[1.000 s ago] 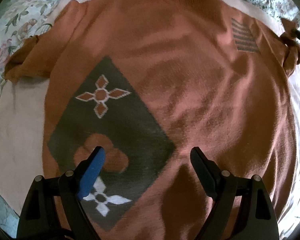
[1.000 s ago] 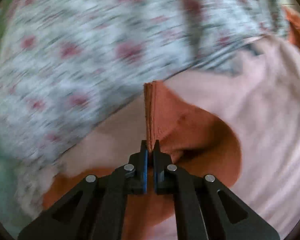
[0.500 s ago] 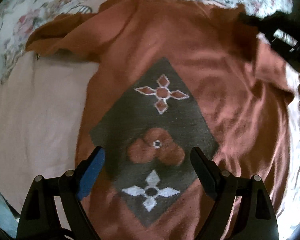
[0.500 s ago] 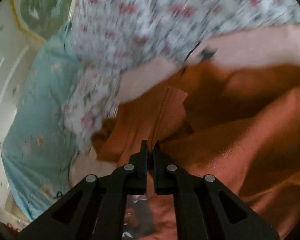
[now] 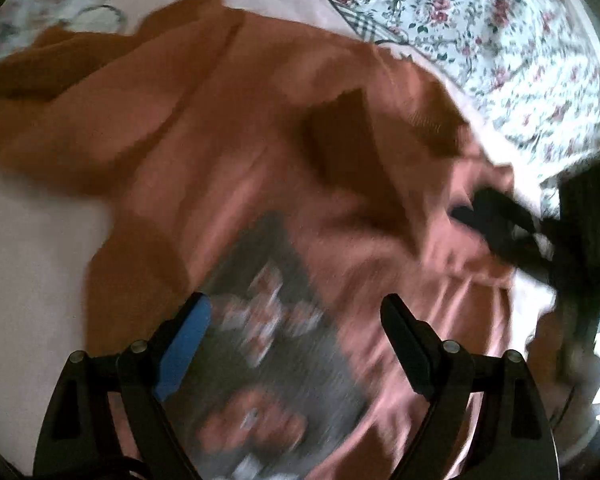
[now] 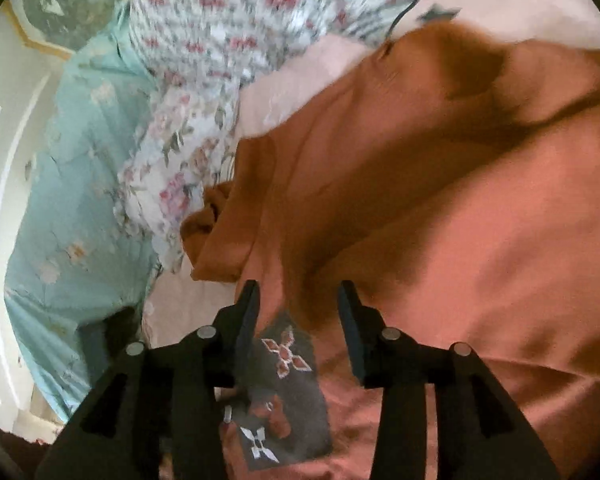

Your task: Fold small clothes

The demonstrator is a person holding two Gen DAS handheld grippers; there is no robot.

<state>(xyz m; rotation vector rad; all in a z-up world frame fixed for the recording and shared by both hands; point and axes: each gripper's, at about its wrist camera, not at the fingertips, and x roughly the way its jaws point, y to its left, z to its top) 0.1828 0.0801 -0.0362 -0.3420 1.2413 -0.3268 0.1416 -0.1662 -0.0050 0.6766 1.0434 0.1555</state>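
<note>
A rust-orange T-shirt (image 5: 236,152) with a dark diamond print (image 5: 284,360) lies on a pale pink sheet (image 5: 28,272). One sleeve side is folded over the body (image 5: 352,152). My left gripper (image 5: 296,316) is open and empty, hovering over the print. My right gripper (image 6: 298,300) is open and empty above the shirt (image 6: 480,220) near the print (image 6: 288,396); it shows blurred at the right in the left wrist view (image 5: 512,224). The other sleeve (image 5: 40,68) lies spread at upper left.
Floral bedding (image 5: 480,28) surrounds the pink sheet at the far side. A light blue floral cover (image 6: 72,208) hangs over the bed's edge at the left, with a white wall or door (image 6: 4,120) beyond.
My right gripper carried the sleeve edge over the shirt body, then opened and let it go. My left gripper stayed open and shifted across the print; the view is blurred now.
</note>
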